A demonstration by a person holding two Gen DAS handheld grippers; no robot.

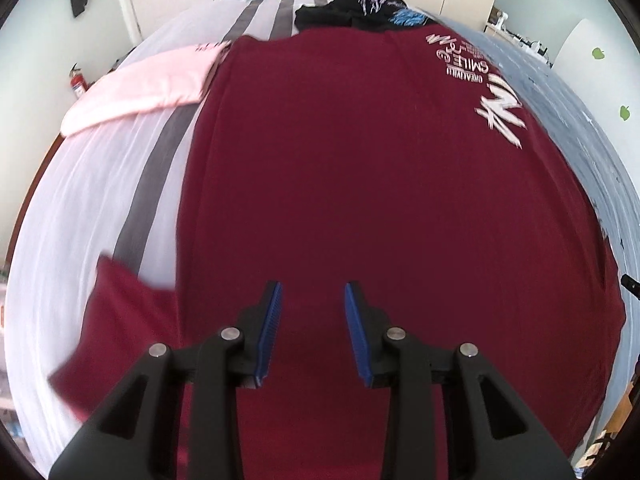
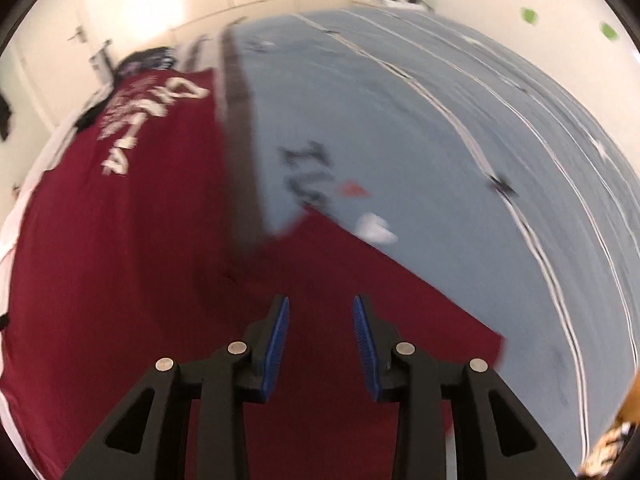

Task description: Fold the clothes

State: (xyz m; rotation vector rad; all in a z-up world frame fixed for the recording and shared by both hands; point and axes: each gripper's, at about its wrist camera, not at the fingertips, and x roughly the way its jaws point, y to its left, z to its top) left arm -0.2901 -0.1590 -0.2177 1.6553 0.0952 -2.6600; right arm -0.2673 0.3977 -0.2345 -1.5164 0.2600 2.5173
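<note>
While my left gripper (image 1: 313, 292) hangs over the maroon shirt (image 1: 360, 184), its blue pads stand apart with nothing between them. My right gripper (image 2: 320, 306) is spread the same way, empty, above one sleeve (image 2: 400, 296). That shirt lies flat on the bed (image 1: 80, 208), its long axis running from me toward the far edge, white lettering (image 1: 484, 84) near the far end. One sleeve (image 1: 116, 332) sticks out left. A pink garment (image 1: 148, 84) lies near the left edge, dark clothes (image 1: 360, 10) at the far edge.
</note>
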